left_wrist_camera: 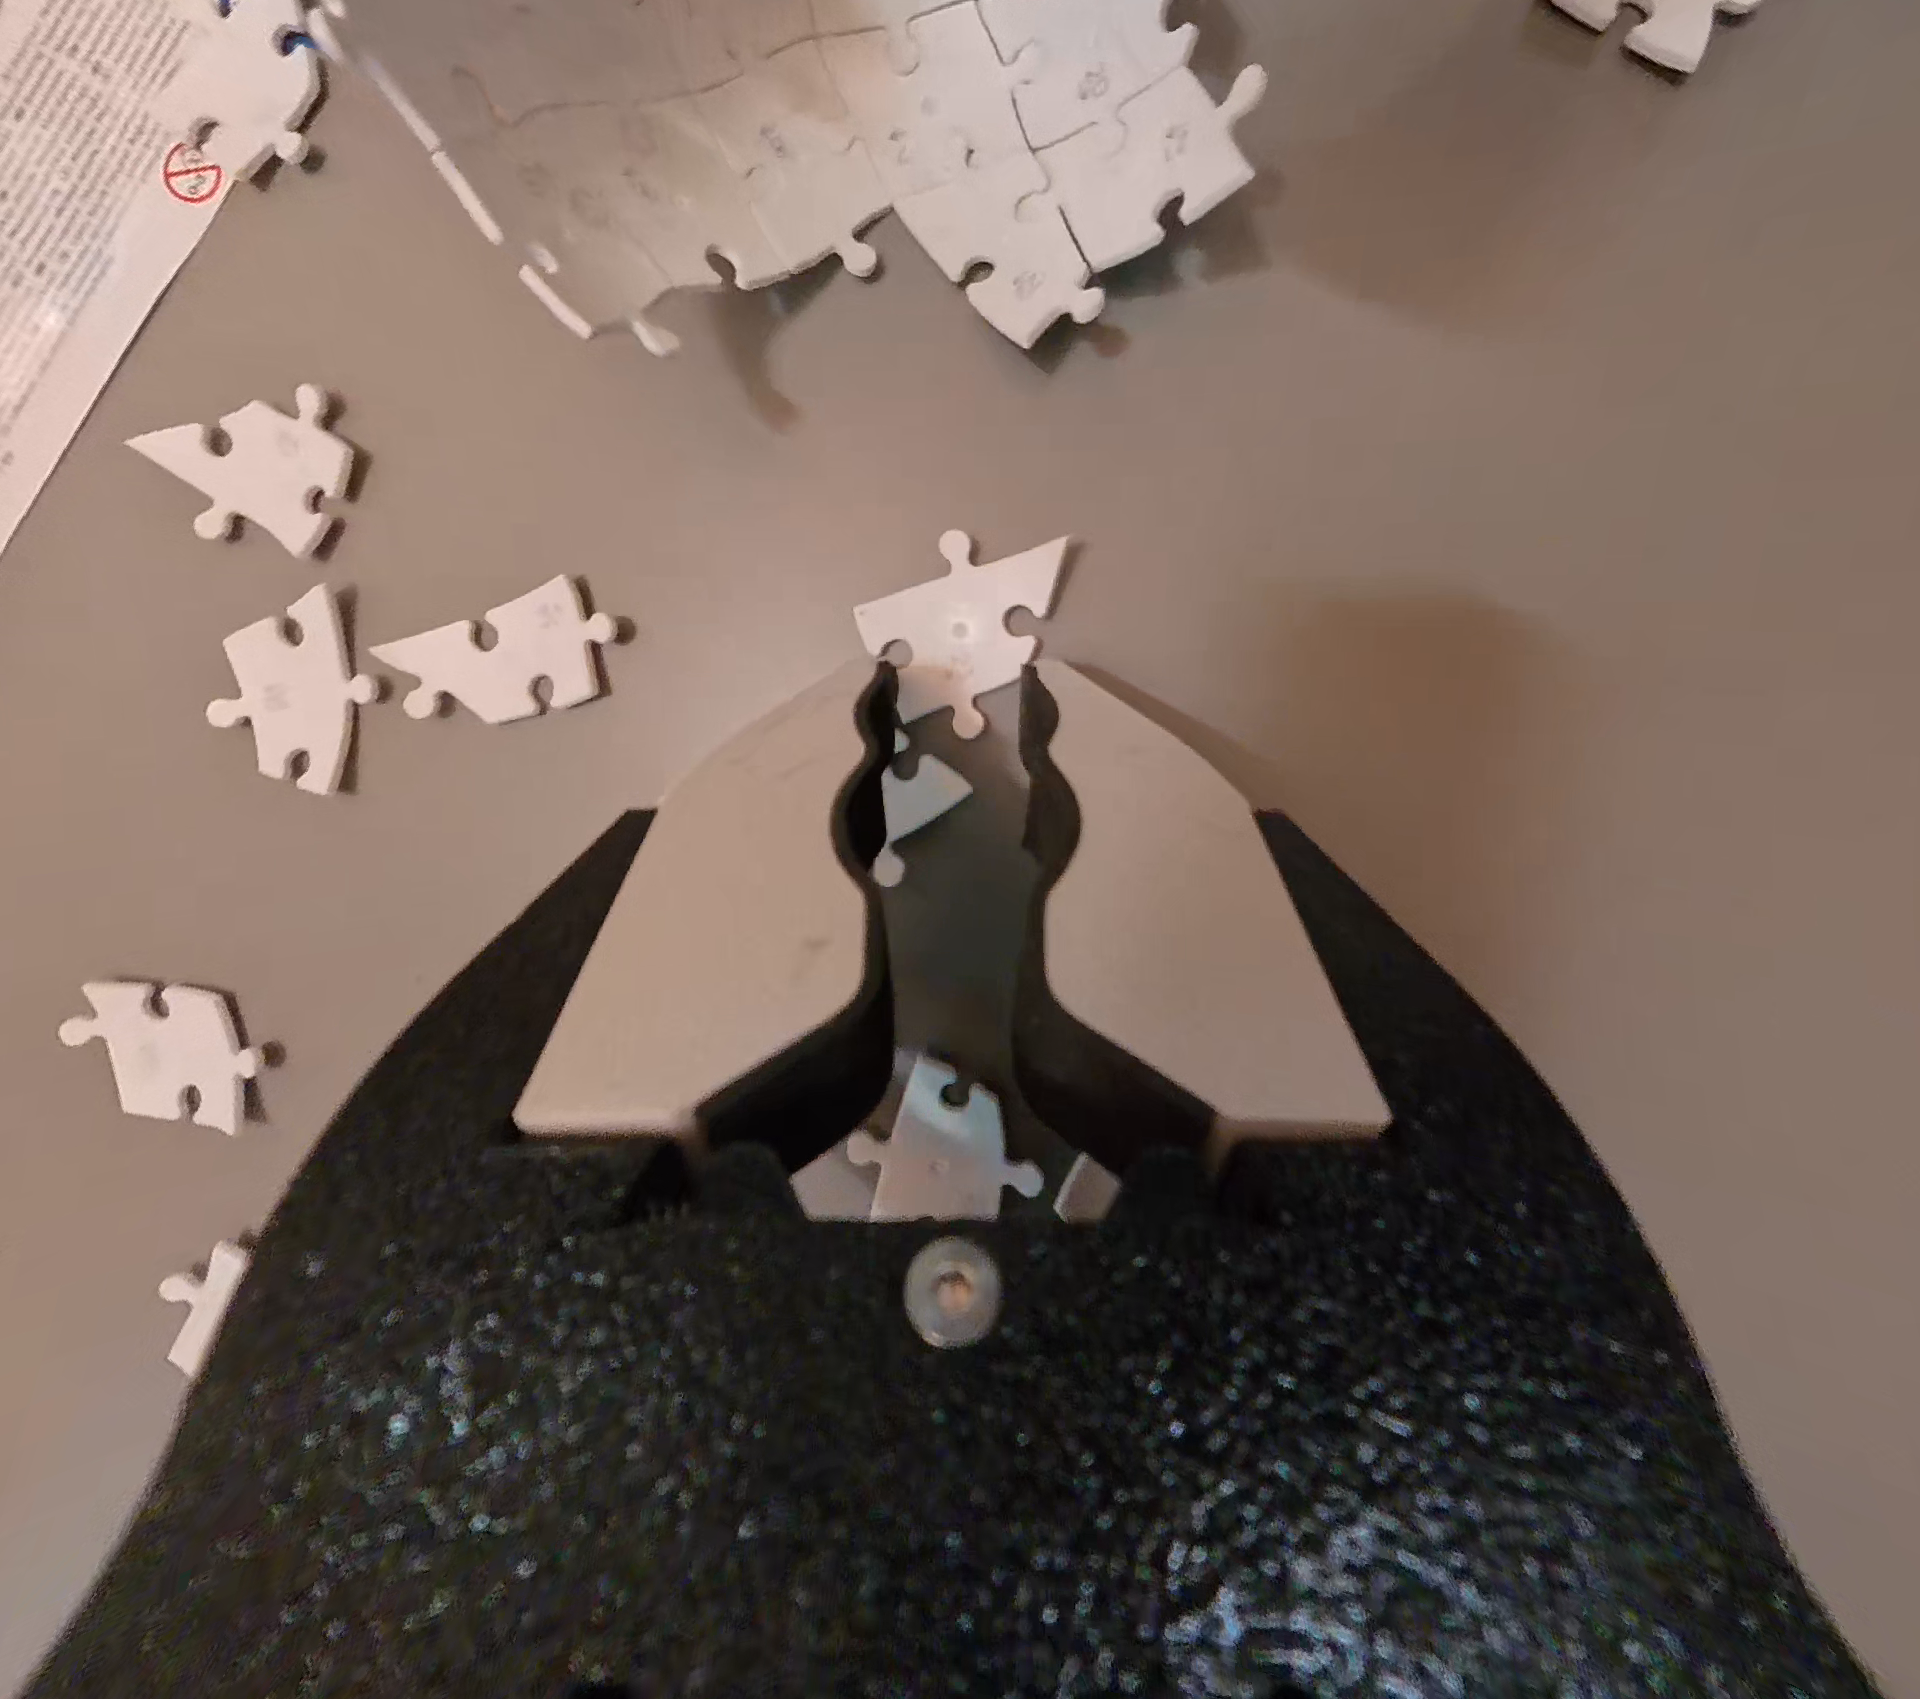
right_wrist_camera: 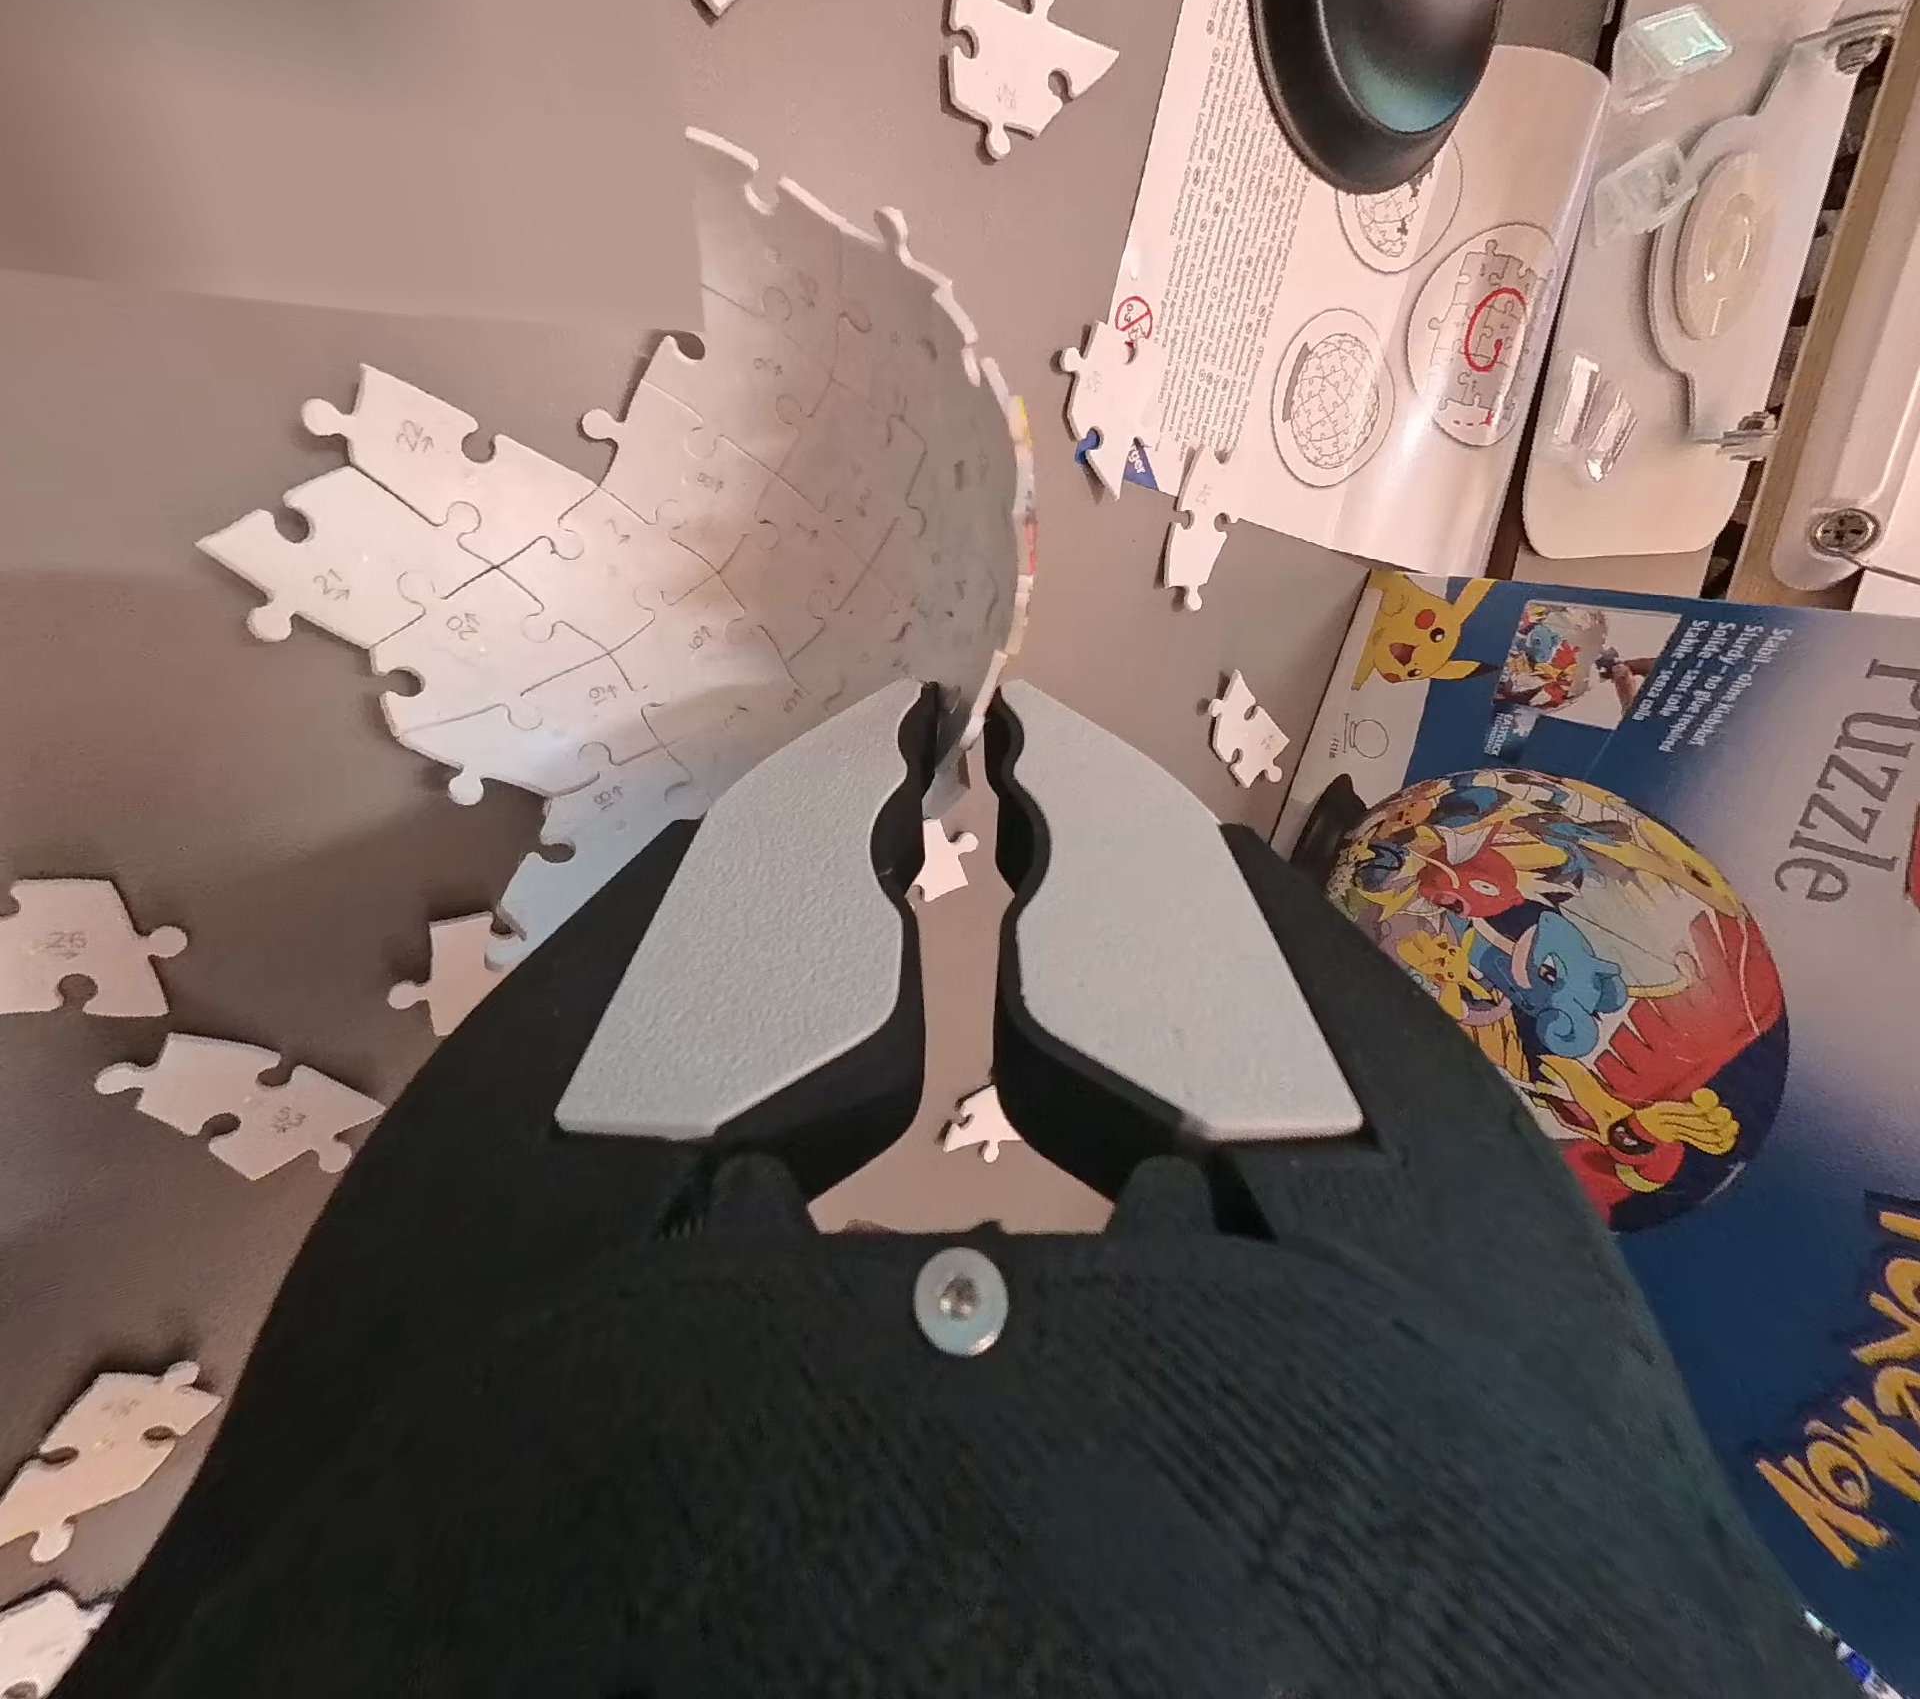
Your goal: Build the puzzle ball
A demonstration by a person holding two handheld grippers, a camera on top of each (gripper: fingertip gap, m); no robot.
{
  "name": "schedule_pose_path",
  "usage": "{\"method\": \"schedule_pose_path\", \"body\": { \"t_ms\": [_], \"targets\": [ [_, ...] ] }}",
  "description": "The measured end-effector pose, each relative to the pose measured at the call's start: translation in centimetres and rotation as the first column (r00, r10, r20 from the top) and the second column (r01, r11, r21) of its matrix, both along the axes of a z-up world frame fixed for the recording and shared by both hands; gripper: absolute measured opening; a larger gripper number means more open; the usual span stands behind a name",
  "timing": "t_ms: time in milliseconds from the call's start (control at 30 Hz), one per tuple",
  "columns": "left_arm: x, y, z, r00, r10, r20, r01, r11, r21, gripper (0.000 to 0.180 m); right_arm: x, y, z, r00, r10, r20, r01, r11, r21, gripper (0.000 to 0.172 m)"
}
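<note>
Meanwhile, both grippers are gripping puzzle parts over the grey table (left_wrist_camera: 1455,402).
Right gripper (right_wrist_camera: 961,704) is pinching the curved puzzle shell's (right_wrist_camera: 727,527) rim; left gripper (left_wrist_camera: 958,675), just below the shell, is clamping a loose white piece (left_wrist_camera: 966,610) narrowly, which could twist free from its shallow hold.

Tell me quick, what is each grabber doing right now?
Left gripper: closed on a loose white puzzle piece.
Right gripper: closed on the edge of the curved puzzle shell.
</note>
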State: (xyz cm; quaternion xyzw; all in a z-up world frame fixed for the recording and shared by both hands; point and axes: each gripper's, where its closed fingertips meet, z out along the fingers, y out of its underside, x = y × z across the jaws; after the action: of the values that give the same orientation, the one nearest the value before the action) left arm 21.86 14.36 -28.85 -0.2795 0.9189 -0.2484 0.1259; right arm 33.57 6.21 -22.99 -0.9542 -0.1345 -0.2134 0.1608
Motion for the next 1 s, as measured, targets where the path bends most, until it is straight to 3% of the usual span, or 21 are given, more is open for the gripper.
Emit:
{"method": "schedule_pose_path", "body": {
  "t_ms": [167,367,533,733,867,1000],
  "targets": [
    [1.1,1.6,0.1,0.996,0.084,0.023,-0.084,0.996,0.02,0.022,0.0,0.0,0.1,1.0,0.002,0.006,-0.002,1.0,-0.005,0.008],
    [1.3,1.2,1.5,0.987,0.161,0.006,-0.16,0.984,-0.076,0.027,-0.1,0.2,0.1,1.0,0.002,0.016,-0.001,1.0,-0.011,0.008],
    [4.8,0.9,4.7,0.946,0.283,0.159,-0.252,0.95,-0.187,0.033,-0.1,0.4,0.3,1.0,0.009,0.026,-0.008,1.0,-0.013,0.008],
    [7.2,-1.3,5.2,0.963,0.251,0.101,-0.225,0.95,-0.217,0.037,-0.2,0.4,0.3,1.0,0.011,0.024,-0.01,1.0,-0.01,0.008],
    [8.8,-1.7,4.3,0.948,0.28,0.149,-0.258,0.954,-0.15,0.029,-0.3,0.5,0.4,1.0,0.014,0.023,-0.014,1.0,-0.006,0.008],
    [9.7,-2.4,3.9,0.944,0.303,0.127,-0.272,0.938,-0.216,0.01,-0.3,0.5,0.4,1.0,0.015,0.018,-0.015,1.0,0.0,0.008]
  ]
}}
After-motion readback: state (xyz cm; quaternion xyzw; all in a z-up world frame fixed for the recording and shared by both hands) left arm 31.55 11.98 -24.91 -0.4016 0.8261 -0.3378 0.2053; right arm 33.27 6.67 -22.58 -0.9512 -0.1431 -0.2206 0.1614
